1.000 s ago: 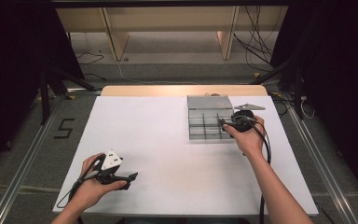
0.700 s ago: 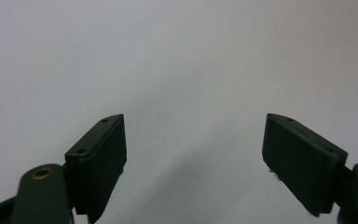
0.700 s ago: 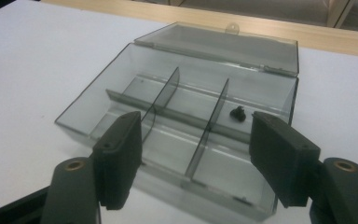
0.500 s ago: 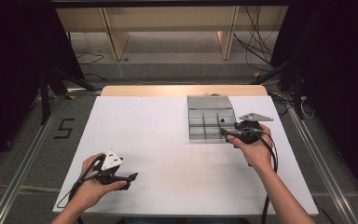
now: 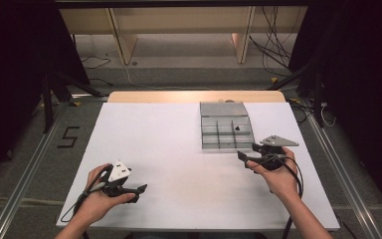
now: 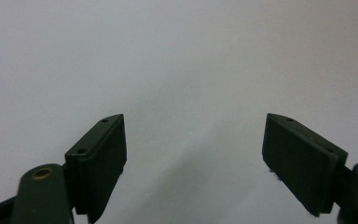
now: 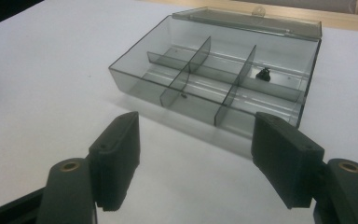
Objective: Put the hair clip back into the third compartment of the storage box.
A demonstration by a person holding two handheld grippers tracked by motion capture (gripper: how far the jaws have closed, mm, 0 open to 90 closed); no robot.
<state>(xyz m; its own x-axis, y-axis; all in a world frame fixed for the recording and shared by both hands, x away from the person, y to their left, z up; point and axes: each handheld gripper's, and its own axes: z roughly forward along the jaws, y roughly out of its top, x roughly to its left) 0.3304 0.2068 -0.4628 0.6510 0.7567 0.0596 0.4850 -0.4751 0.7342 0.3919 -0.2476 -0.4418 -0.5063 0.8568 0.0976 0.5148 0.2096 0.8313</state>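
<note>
The grey box [image 5: 226,130] sits on the white desk [image 5: 179,149], lid open, its compartments bare except for one small black part [image 7: 263,73] in a far one. The right claw [image 5: 242,157] hovers just beside the box, released. The left claw [image 5: 140,189], well apart, gapes empty too.

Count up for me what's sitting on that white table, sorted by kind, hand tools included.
Handheld grippers: 2, the left gripper and the right gripper, both with fingers apart
Clear divided box, lid open: 1
Small black part in one of the box's far compartments: 1
Total: 4
</note>
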